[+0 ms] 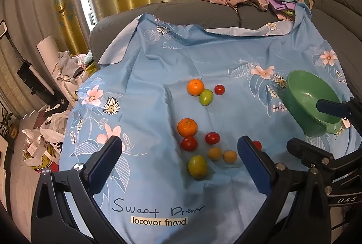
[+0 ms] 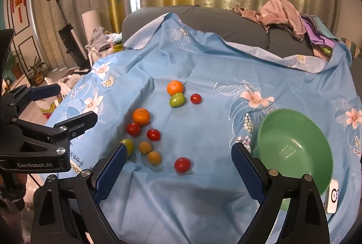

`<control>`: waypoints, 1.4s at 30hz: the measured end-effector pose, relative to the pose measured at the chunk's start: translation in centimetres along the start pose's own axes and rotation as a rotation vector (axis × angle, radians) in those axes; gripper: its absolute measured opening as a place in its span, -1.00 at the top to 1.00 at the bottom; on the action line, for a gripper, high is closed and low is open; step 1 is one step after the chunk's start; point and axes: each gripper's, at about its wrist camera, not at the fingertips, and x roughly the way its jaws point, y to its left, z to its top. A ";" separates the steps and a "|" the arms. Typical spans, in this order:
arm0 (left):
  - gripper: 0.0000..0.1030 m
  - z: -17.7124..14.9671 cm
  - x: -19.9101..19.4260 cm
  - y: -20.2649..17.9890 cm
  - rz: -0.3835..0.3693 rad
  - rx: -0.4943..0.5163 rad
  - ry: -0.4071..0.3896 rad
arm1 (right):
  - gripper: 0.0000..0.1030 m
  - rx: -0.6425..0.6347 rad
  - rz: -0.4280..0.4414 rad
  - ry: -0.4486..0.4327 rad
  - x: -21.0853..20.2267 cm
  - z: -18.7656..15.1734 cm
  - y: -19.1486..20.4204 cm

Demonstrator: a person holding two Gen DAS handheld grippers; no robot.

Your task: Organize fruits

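Note:
Several fruits lie on a blue flowered cloth [image 1: 158,67]: two oranges [image 1: 187,127] [image 2: 175,88], red tomatoes [image 1: 212,138] [image 2: 182,164], green fruits [image 1: 197,165] [image 2: 177,100] and two small yellow-brown ones [image 2: 154,157]. A green bowl [image 2: 294,148] stands empty at the right; it also shows in the left wrist view [image 1: 310,96]. My left gripper [image 1: 179,144] is open and empty above the near fruits. My right gripper [image 2: 177,151] is open and empty, above a red tomato, left of the bowl.
The cloth covers a grey sofa [image 2: 203,19] with a pile of clothes [image 2: 282,13] at the back right. Bags and clutter [image 1: 45,130] lie on the floor at the left. A small white device [image 2: 333,196] lies beside the bowl.

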 end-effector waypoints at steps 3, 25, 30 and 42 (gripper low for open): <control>-0.99 0.0 0.1 0.0 -0.004 0.000 0.002 | -0.81 -0.001 0.000 0.000 0.0 0.0 0.0; -0.95 -4.4 5.4 1.9 -0.253 -0.070 0.130 | -0.65 0.099 0.208 0.021 4.2 -3.7 -2.1; -0.86 -2.7 7.2 1.8 -0.244 -0.058 0.106 | -0.63 0.103 0.250 0.018 5.3 -3.5 -2.1; -0.09 0.9 15.6 0.2 -0.170 0.064 0.208 | -0.63 0.127 0.248 0.025 7.3 -3.2 -3.2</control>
